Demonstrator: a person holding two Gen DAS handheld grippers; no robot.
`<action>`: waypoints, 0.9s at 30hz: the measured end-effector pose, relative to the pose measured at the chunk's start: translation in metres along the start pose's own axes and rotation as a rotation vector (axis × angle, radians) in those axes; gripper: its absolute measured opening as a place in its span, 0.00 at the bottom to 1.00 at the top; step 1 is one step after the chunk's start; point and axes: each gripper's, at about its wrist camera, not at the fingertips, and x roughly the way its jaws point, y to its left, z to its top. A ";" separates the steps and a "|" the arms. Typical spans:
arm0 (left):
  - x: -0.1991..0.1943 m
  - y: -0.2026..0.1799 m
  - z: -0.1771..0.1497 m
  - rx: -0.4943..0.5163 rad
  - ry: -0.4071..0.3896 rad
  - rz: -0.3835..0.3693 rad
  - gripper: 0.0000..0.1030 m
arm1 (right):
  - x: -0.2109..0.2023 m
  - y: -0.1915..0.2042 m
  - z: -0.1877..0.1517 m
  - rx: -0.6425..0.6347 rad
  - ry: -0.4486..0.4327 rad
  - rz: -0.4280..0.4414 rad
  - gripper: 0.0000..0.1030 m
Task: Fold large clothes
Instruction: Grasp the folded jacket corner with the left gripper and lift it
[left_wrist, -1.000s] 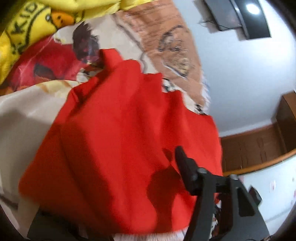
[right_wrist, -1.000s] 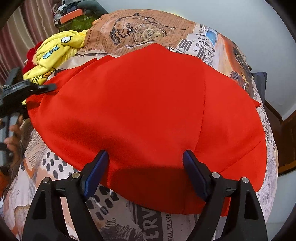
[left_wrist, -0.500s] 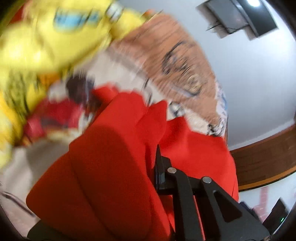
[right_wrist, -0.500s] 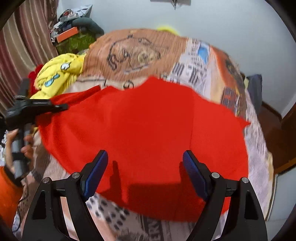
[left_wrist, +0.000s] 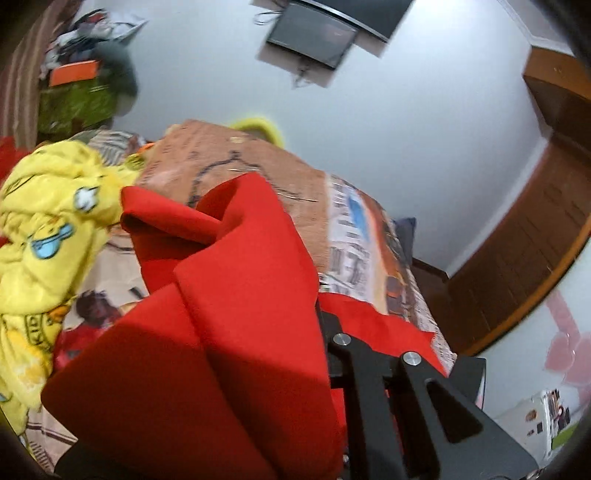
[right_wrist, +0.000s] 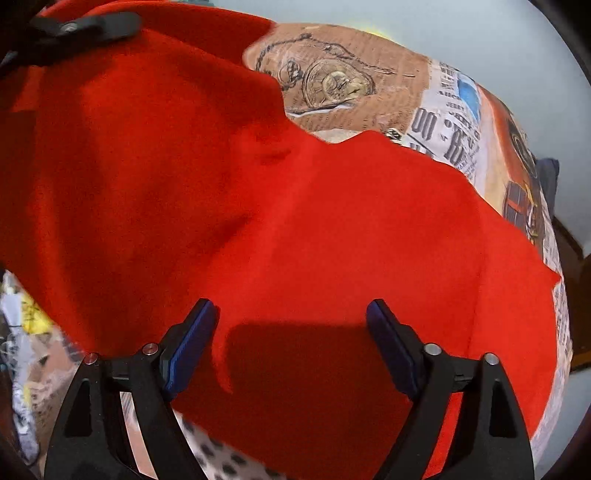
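Red garment (right_wrist: 295, 221) is lying across the printed bedspread (right_wrist: 369, 66), one side lifting in the left gripper (left_wrist: 321, 332), jaws clamped on it. Right gripper (right_wrist: 291, 339) is hovering wide open, holding nothing. Risk: unsupported fabric is sagging, so the fold may be landing crooked.

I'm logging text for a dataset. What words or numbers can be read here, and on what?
"00": large black print on the bedspread, newspaper panel, right wrist view.
"KID": partial black lettering on the yellow cloth, lower left edge, left wrist view.
The rest of the newsprint on the bedspread, in both views, is too small or blurred to read.
Red garment: no text.
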 end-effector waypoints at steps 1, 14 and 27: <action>0.003 -0.008 0.002 0.000 0.011 -0.022 0.08 | -0.008 -0.008 -0.003 0.037 -0.016 0.021 0.79; 0.105 -0.178 -0.035 0.119 0.287 -0.218 0.08 | -0.077 -0.152 -0.106 0.422 -0.030 -0.097 0.79; 0.138 -0.228 -0.157 0.434 0.500 -0.159 0.08 | -0.108 -0.184 -0.160 0.539 -0.063 -0.117 0.79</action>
